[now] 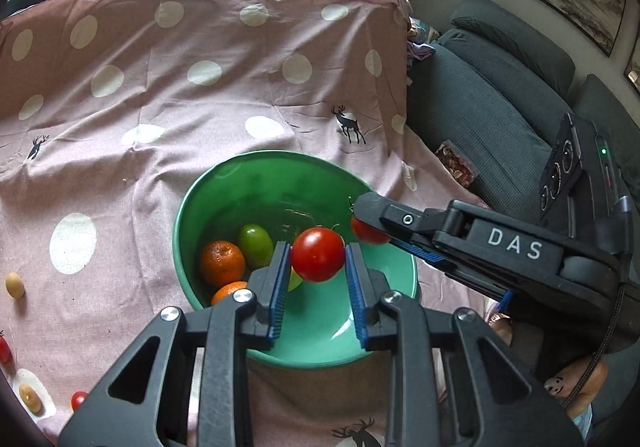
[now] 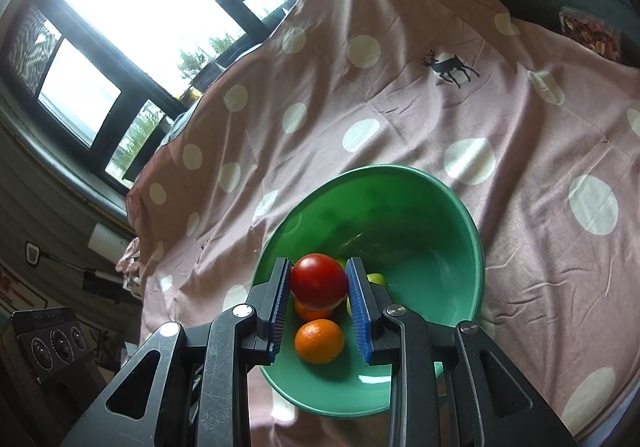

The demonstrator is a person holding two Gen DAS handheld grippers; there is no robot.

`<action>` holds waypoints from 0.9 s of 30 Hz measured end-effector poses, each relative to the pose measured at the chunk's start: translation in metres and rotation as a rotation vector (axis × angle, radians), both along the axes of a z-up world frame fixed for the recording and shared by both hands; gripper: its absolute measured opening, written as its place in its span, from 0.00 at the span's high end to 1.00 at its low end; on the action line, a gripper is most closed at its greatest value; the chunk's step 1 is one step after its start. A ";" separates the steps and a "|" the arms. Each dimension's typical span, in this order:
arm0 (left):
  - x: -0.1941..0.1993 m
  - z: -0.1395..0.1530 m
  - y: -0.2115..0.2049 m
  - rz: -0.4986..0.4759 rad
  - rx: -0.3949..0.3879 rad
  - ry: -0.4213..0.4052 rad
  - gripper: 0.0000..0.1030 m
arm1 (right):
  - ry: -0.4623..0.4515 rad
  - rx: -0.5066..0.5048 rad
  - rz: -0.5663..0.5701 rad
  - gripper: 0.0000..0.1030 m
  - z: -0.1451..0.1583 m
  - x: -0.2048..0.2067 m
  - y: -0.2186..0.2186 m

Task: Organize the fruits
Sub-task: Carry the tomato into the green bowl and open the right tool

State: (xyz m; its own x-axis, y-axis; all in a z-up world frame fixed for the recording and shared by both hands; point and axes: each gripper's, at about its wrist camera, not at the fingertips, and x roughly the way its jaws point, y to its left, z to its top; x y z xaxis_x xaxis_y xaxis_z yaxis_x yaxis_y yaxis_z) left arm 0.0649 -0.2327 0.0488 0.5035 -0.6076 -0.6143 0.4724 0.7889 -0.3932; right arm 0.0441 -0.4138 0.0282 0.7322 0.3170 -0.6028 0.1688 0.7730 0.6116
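While clamped, tomato [image 1: 318, 254] between tongs [image 1: 317, 267].

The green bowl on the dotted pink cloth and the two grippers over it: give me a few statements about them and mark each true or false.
1. The left gripper clamps a small red tomato over the round green bowl. True.
2. The right gripper is empty. False: it clamps a second red tomato.
3. Two round orange citrus fruits lie in the bowl. True; the second one lies nearer the rim.
4. The bowl holds no green fruit. False: an oval green fruit lies beside the citrus.
5. All loose fruit is off the pink dotted cloth. False: a small red tomato on the cloth remains at lower left.
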 end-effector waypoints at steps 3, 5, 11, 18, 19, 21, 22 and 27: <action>0.002 -0.005 -0.005 -0.009 0.009 0.013 0.74 | 0.014 0.002 -0.009 0.70 -0.004 0.001 -0.003; 0.003 -0.007 -0.008 -0.013 0.012 0.024 0.74 | 0.024 0.006 -0.014 0.70 -0.006 0.001 -0.005; 0.004 -0.014 -0.016 -0.022 0.028 0.036 0.74 | 0.042 -0.002 -0.020 0.70 -0.009 0.003 -0.007; 0.006 -0.022 -0.020 -0.025 0.041 0.061 0.73 | 0.068 -0.010 -0.019 0.70 -0.014 0.006 -0.008; 0.007 -0.023 -0.020 -0.026 0.043 0.065 0.73 | 0.068 -0.003 -0.013 0.70 -0.015 0.007 -0.008; 0.008 -0.025 -0.022 -0.027 0.047 0.070 0.73 | 0.072 -0.001 -0.013 0.70 -0.016 0.007 -0.009; 0.009 -0.025 -0.023 -0.028 0.047 0.072 0.73 | 0.075 -0.008 -0.016 0.70 -0.016 0.007 -0.009; 0.007 -0.027 -0.023 -0.027 0.052 0.077 0.73 | 0.083 -0.017 -0.025 0.70 -0.016 0.007 -0.009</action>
